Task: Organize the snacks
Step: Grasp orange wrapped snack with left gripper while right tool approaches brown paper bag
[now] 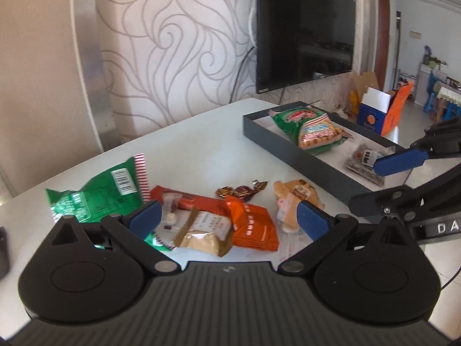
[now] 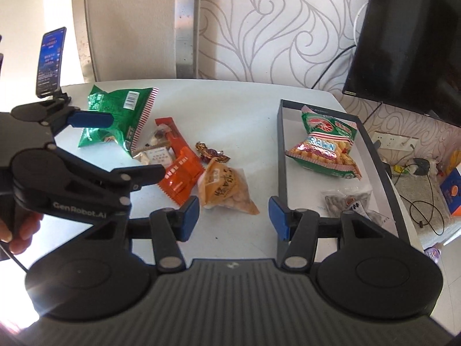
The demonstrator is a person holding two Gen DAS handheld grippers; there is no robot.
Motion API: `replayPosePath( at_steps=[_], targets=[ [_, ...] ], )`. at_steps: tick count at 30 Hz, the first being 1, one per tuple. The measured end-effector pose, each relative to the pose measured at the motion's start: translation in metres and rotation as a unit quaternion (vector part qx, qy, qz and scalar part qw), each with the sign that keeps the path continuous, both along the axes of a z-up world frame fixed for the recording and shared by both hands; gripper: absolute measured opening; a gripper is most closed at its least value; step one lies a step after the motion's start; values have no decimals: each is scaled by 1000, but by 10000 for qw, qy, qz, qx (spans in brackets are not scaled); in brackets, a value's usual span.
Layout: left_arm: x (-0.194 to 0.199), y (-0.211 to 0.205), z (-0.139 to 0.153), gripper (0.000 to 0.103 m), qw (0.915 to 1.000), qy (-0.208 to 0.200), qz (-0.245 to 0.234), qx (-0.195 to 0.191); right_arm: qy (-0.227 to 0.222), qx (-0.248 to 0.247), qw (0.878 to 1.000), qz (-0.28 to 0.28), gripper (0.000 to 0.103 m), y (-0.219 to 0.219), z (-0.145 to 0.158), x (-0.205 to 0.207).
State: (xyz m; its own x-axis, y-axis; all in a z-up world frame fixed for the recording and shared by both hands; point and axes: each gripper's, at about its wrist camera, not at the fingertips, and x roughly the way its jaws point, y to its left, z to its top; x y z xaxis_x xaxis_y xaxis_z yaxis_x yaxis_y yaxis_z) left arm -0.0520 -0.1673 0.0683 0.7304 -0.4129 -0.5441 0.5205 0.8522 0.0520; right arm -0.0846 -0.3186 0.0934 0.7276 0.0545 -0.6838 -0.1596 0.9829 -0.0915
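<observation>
A dark grey tray (image 1: 288, 152) (image 2: 282, 155) on the white table holds a green prawn-cracker bag (image 1: 312, 129) (image 2: 325, 147) and a clear pack of dark snacks (image 1: 364, 164) (image 2: 350, 201). Loose on the table lie a green bag (image 1: 98, 196) (image 2: 121, 115), orange packets (image 1: 253, 225) (image 2: 181, 176), a beige packet (image 1: 204, 230), a brown wrapped candy (image 1: 242, 191) (image 2: 211, 152) and a yellow-orange bag (image 1: 296, 199) (image 2: 227, 190). My left gripper (image 1: 227, 219) is open above the packets. My right gripper (image 2: 233, 216) is open, over the table by the tray's near corner.
A phone on a stand (image 2: 50, 60) stands at the table's far left corner. A black TV (image 1: 302, 28) hangs on the patterned wall behind. Boxes (image 1: 377, 106) and cables (image 2: 423, 201) lie on the floor beyond the table's right edge.
</observation>
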Motion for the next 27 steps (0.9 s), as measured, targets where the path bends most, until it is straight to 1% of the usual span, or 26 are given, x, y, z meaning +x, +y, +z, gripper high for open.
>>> replayPosePath(
  at_steps=[3, 5, 6, 7, 9, 11, 13, 16, 18, 19, 21, 24, 27],
  targets=[
    [3, -8, -10, 101, 9998, 9, -211, 23, -21, 4, 9999, -144, 56, -10, 1, -1],
    [7, -14, -17, 100, 9995, 98, -308, 24, -55, 22, 9998, -207, 56, -15, 3, -1],
    [10, -19, -19, 98, 9992, 123, -371, 47, -59, 71, 9997, -237, 56, -17, 3, 1],
    [13, -24, -22, 93, 9989, 131, -443, 68, -42, 129, 9996, -259, 56, -19, 3, 3],
    [19, -32, -27, 90, 9980, 182, -592, 102, -2, 278, 9992, -282, 56, -22, 3, 10],
    [24, -37, -33, 90, 9976, 255, -624, 181, 41, 374, 9990, -230, 56, -22, 4, 18],
    [28, -37, -38, 90, 9974, 352, -612, 160, 77, 356, 9993, -132, 56, -20, 4, 25],
    [30, -37, -41, 87, 9974, 320, -622, 186, 145, 293, 9995, 55, 56, -14, 2, 35],
    [31, -39, -42, 85, 9971, 299, -667, 197, 225, 253, 9993, 126, 56, -11, -4, 43],
    [32, -40, -42, 81, 9969, 299, -698, 207, 313, 249, 9991, 161, 56, -10, -8, 48],
    [31, -43, -43, 78, 9963, 302, -775, 216, 467, 297, 9982, 232, 56, -7, -15, 57],
    [32, -48, -47, 78, 9956, 341, -826, 297, 649, 206, 9972, 310, 56, -2, -24, 67],
    [38, -47, -54, 77, 9950, 552, -786, 258, 791, 59, 9964, 297, 56, 1, -32, 77]
  ],
)
